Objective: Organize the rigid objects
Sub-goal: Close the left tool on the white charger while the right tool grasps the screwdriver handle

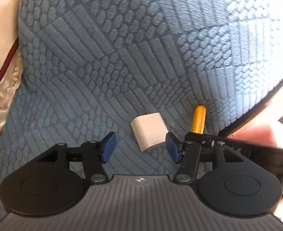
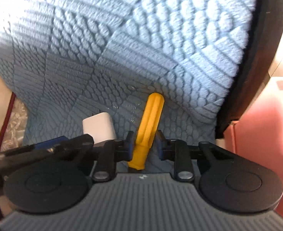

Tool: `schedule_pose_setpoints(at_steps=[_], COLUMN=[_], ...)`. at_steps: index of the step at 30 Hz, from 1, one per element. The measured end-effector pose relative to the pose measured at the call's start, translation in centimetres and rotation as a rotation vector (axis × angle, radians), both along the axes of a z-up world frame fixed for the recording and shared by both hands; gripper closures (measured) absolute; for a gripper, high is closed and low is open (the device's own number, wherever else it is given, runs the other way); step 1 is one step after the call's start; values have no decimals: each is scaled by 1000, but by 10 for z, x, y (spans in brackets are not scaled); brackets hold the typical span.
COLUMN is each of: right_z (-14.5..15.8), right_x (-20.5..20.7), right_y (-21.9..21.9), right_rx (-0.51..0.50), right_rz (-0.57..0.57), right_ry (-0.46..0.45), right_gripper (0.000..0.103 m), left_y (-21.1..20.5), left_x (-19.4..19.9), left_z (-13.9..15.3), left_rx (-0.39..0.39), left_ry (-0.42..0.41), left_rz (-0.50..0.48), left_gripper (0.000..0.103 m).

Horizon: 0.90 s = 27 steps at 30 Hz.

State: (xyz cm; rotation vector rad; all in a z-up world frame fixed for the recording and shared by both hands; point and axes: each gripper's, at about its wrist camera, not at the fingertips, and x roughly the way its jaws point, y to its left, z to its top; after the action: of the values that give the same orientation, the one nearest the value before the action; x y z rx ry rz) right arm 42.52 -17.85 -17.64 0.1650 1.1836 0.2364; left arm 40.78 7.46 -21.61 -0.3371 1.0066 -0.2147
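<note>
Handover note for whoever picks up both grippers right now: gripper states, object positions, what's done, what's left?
Left gripper: open, low over the blue textured cushion, the white block just ahead between its fingers, ungripped.
Right gripper: fingers on either side of the yellow handle, close to it; firm grip unclear.
Done: nothing visibly sorted.
Left: secure the handle, grasp the block, place both.

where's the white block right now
The white block lies on the blue textured cushion, between the open left gripper fingers, nearer the right one. The yellow handle lies just to its right.
</note>
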Motion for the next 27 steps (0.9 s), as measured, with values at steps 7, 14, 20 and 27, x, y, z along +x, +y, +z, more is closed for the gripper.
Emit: schedule_pose_setpoints(at_steps=[7,14,20,27], right_z=[16,9,-1,-3], right_x=[-11,-6,-18,-25], right_y=[-5,4,16,21], right_rx=[13,-3,-49,-78], right_rz=[77,135,208,189], right_ry=[23,37,19,-13], right_gripper=[76,73,58,80], left_y=[-18,-19,-25,-48], left_x=[-4,-5,-1,-2], left_z=[2,12,4,-4], left_rx=[104,116,140,138], left_ry=[-51,-91,-80,-107], left_rz=[-8,-15,-18,-79], left_gripper=[40,40,40,40])
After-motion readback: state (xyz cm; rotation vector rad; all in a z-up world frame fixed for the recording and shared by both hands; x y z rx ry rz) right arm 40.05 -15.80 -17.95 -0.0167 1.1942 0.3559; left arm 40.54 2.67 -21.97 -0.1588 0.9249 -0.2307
